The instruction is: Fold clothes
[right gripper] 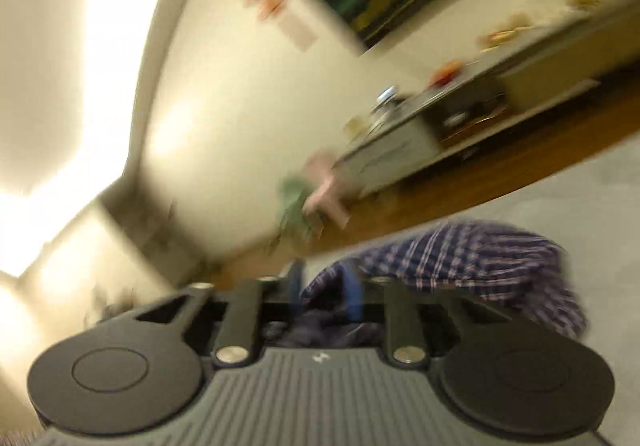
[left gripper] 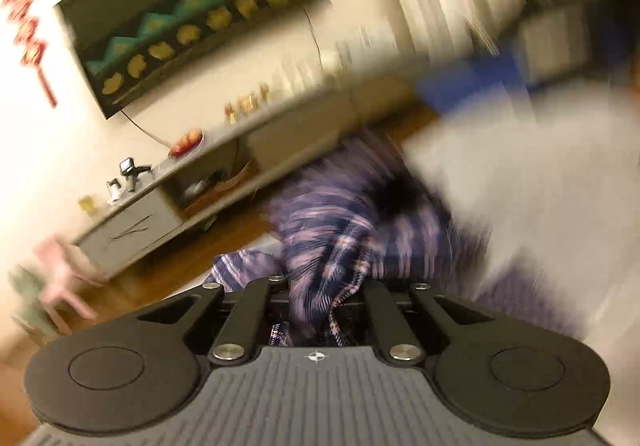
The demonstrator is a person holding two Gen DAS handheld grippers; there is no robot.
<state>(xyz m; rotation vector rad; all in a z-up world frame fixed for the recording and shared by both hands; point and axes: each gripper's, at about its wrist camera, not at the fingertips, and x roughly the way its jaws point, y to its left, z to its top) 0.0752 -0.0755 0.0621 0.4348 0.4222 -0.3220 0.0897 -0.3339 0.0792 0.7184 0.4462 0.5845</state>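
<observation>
Both claws are lifting the plaid shirt [left gripper: 332, 230] above the grey mat [right gripper: 560, 198]: left gripper [left gripper: 320, 306] pinching cloth, right gripper [right gripper: 324, 294] half-spread around it, needing a firmer hold next.

Motion blur smears the plaid garment [left gripper: 332, 222], hiding the left tool's [left gripper: 320, 286] fingertips.

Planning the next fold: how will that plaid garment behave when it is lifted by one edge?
Probably floppy: the plaid garment bunches and drapes from the left claw. Likely light, since a small pinch carries it. It may sag onto the grey surface unless the right claw supports it.
</observation>
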